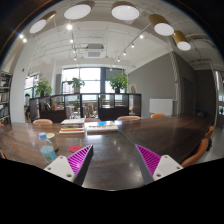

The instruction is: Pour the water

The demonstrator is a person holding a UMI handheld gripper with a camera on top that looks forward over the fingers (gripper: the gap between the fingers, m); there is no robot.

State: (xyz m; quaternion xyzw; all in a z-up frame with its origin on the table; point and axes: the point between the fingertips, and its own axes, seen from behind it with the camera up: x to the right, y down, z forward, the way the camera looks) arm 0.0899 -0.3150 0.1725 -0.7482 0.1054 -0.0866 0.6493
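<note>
My gripper [113,160] hangs over a dark brown wooden table [120,145], fingers open wide, with only bare tabletop between the magenta pads [79,158]. A small clear bottle or cup with a blue part [46,150] stands on the table to the left of the left finger, a little ahead of it. Farther off, near the table's far edge, stands what looks like a glass [72,118] beside some flat items [95,126].
Chair backs [43,122] line the table's far side. Beyond them are a railing, potted plants [119,82] and bright windows. Part of a person, perhaps an arm [203,143], shows at the right edge of the table.
</note>
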